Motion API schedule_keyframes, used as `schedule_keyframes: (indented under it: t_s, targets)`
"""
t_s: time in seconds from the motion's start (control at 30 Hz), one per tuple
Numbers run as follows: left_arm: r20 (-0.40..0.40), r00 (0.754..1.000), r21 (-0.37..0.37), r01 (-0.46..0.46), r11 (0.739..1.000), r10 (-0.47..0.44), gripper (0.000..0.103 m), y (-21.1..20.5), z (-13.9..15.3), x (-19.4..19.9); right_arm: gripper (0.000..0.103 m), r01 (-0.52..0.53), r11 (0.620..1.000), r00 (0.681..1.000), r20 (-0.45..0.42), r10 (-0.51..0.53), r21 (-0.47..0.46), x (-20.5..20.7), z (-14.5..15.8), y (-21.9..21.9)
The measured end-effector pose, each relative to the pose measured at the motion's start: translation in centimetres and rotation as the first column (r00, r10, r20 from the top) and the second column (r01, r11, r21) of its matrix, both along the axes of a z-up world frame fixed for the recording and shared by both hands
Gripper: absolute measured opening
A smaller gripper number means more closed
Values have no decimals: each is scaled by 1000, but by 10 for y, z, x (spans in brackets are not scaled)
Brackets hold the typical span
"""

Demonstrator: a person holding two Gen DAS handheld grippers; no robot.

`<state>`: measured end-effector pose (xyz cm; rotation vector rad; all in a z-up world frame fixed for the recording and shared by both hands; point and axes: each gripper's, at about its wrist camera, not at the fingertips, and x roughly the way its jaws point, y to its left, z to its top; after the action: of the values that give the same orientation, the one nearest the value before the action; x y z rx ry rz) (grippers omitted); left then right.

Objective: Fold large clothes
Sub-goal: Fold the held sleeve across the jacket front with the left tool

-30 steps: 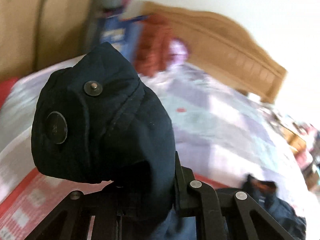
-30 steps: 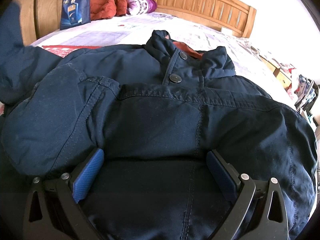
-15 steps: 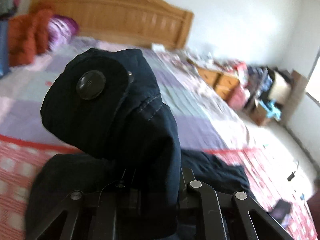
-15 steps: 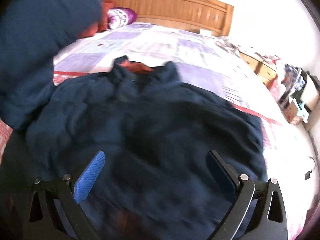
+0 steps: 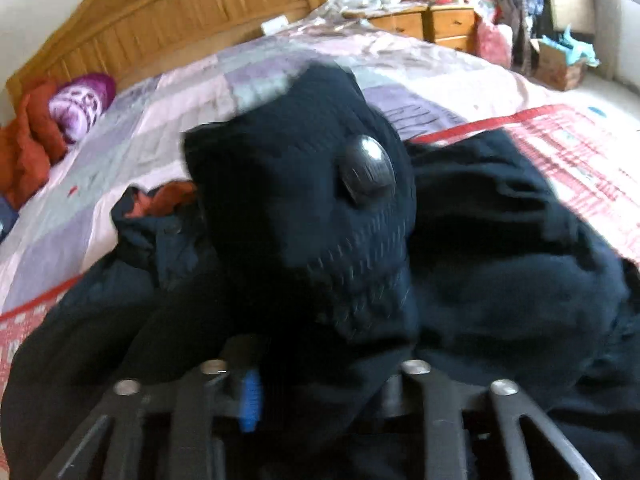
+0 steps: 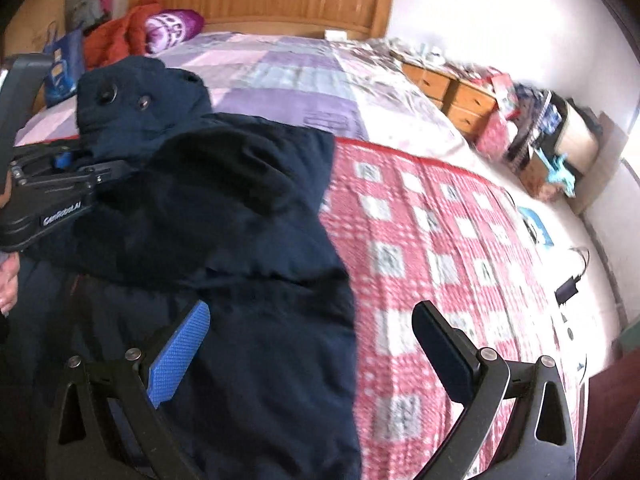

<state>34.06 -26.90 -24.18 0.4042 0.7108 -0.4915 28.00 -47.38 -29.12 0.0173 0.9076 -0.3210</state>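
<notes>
Left tool just loosening round jacket cuff, right tool released.

Navy jacket with orange lining, dark buttons. Red-and-white checked blanket at right; lilac, pink and grey patchwork quilt above. Honey-brown headboard. Blue gripper pads.

The left gripper points steeply downward, and its jaws have just been opening, with dark cloth from a sleeve cuff lying between them; whether the blue-padded fingers press it cannot be told. The right wrist view shows it from the side, a hand at its handle. The right gripper tilts downward, its fingers spread wide with nothing gripped.
</notes>
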Motion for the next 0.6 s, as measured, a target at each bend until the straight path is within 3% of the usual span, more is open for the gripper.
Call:
schedule_keyframes:
  t_s: [0.03, 0.13, 0.27, 0.33, 0.4, 0.47, 0.6]
  targets:
    - [8, 1000, -11, 9, 1000, -9, 53, -10, 1, -6, 103, 8, 1000, 1000, 2, -8, 6, -3, 1, -3]
    - [3, 999, -59, 43, 997, -43, 65, -27, 10, -14, 103, 24, 1000, 1000, 11, -24, 13, -10, 7, -8]
    - [-53, 992, -105, 107, 989, -113, 74, -39, 7, -23, 103, 59, 998, 998, 23, -60, 38, -12, 14, -19]
    - [-12, 987, -69, 159, 985, -160, 80, -39, 9, -42, 103, 91, 993, 995, 24, -93, 71, -6, 17, -17]
    - [73, 982, 28, 175, 984, -177, 84, -38, 8, -62, 103, 111, 987, 993, 36, -115, 117, -5, 21, -21]
    - [103, 976, 40, 187, 981, -191, 85, -27, 12, -78, 103, 120, 982, 990, 57, -130, 148, -5, 27, -19]
    - [60, 993, -69, 107, 992, -103, 85, 29, 31, -85, 103, 77, 976, 989, 109, -100, 202, 12, 43, -5]
